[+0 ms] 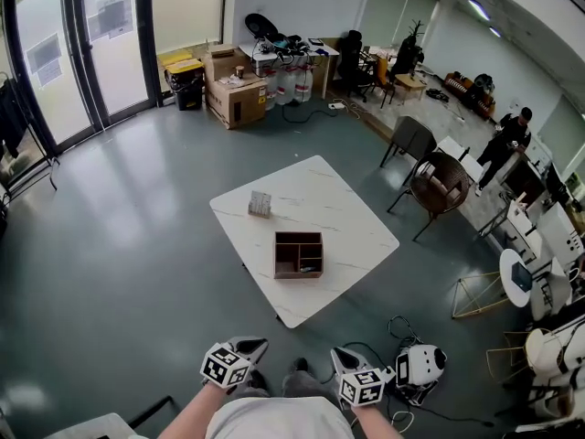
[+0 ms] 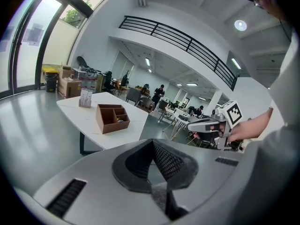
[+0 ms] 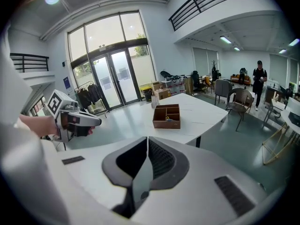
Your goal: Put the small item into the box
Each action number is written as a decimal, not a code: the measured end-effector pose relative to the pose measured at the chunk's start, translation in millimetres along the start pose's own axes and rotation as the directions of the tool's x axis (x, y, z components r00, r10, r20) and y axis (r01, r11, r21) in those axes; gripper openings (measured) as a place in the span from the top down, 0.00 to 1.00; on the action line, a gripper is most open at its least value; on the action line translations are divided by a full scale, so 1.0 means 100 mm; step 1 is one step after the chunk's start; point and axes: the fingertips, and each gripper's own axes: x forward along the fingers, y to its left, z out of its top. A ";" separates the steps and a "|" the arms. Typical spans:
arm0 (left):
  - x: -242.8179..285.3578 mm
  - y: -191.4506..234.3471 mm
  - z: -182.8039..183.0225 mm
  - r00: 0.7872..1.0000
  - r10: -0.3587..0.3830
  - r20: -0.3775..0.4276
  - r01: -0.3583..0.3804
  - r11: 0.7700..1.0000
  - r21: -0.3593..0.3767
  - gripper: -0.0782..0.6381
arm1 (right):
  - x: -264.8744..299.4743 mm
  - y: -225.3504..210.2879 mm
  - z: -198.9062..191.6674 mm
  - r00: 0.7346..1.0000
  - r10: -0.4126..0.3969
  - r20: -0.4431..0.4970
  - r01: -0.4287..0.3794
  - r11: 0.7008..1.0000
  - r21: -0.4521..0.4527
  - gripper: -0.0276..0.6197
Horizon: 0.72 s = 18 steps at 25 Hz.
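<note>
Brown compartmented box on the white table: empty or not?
Not empty. The brown wooden compartmented box holds a small yellowish item in one small compartment; the other compartments look bare. What the item is, I cannot tell.

We can't tell what the little thing (image 1: 311,267) inside the box (image 1: 277,256) is, way too small. Same with the print on the far stand (image 1: 260,204).

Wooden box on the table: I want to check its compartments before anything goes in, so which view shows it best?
The head view: it looks down into the wooden box, showing all its compartments. The right gripper view sees the box at a low slant; the left gripper view shows mostly its outer walls.
</note>
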 end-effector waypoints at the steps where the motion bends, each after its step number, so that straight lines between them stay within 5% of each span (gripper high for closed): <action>1: 0.01 -0.01 0.00 1.000 -0.002 -0.003 0.002 1.000 0.007 0.87 | -0.02 -0.01 0.00 1.000 -0.004 0.002 0.004 1.000 -0.005 0.91; 18: 0.29 -0.15 0.45 0.995 0.066 0.069 -0.070 0.996 0.052 0.87 | -0.04 -0.72 0.38 0.995 0.019 0.093 -0.016 0.999 -0.041 0.91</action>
